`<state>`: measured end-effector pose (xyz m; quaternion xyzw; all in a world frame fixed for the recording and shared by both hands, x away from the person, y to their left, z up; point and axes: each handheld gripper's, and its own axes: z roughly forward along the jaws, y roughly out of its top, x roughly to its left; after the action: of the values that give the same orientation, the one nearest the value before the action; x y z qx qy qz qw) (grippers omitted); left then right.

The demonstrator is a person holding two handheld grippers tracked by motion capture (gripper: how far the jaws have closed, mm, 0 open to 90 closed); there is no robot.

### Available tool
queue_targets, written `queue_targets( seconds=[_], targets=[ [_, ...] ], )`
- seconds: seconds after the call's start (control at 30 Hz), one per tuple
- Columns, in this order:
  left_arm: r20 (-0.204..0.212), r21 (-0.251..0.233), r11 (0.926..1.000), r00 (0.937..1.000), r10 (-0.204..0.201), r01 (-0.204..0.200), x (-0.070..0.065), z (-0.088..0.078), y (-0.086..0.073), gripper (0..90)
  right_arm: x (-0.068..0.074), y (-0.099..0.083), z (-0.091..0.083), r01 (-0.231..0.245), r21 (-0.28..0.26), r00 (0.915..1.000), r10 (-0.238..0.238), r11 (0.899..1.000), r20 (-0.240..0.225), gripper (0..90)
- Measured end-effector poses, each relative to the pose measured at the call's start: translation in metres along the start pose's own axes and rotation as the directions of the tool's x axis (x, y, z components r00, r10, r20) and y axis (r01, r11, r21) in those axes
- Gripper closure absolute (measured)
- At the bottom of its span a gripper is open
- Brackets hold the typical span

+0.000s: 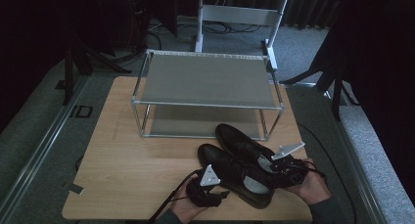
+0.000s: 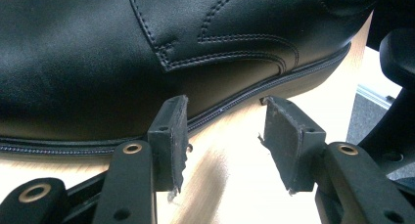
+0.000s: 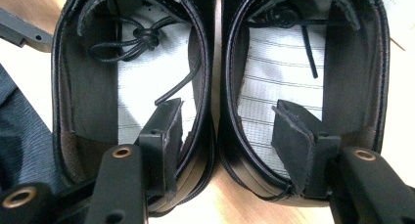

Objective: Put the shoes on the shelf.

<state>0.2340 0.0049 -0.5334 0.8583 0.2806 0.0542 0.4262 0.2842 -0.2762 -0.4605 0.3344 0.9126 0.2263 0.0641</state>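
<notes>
A: Pair of black shoes (image 1: 235, 163) at lower centre-right of the high view, side by side on the table (image 1: 127, 160), toes toward the rack (image 1: 205, 82) in the upper middle.

B: Right gripper (image 1: 288, 168)?

A: At the heels, lower right. Jaws spread, one pad dipped into each shoe opening, straddling the two touching inner walls. Pads not pressing yet in the right gripper view. Looks set up to pinch both inner walls together and carry the pair as one.

B: Laces?

A: Loose lace (image 3: 142, 40) in the shoe at left of the right gripper view, end trailing near the left pad. Could get caught in the pinch. Harmless, probably.

B: Left gripper (image 1: 208, 192)?

A: Lower centre of the high view, beside the near shoe's outer flank. Jaws spread, nothing between them. In the left gripper view, pad tips just at the sole edge (image 2: 254, 94), bare wood under the gap. Likely there to steady the shoe against sliding while the right one closes.

B: Rack?

A: Two shelves, both bare, well apart from the shoes. Probable destination.

B: Progress?

A: Early. Grasp not made, shoes flat on the wood.
</notes>
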Motion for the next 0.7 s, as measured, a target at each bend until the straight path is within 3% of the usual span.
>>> queue_targets(
  seconds=[0.27,0.43,0.6,0.7],
  targets=[
    [0.017,0.01,0.9999,0.9998,0.01,-0.01,-0.003,0.004,0.001,51.7,-0.003,0.013,0.004,0.022,0.119,0.9994,-0.018,0.993,-0.029,42.4],
    [0.046,0.029,0.9992,0.9986,0.027,-0.029,-0.011,0.013,0.001,53.3,-0.005,0.016,0.007,0.021,0.167,0.9985,-0.012,0.986,-0.053,43.2],
    [0.109,0.021,0.9964,0.9909,0.079,-0.082,-0.026,0.022,0.007,54.9,-0.005,0.018,0.013,0.041,0.207,0.9975,-0.028,0.978,-0.065,45.2],
    [0.124,0.023,0.9933,0.9863,0.109,-0.113,-0.034,0.029,0.013,55.6,-0.005,0.018,0.017,0.035,0.231,0.9962,-0.016,0.972,-0.085,47.8]
  ],
)
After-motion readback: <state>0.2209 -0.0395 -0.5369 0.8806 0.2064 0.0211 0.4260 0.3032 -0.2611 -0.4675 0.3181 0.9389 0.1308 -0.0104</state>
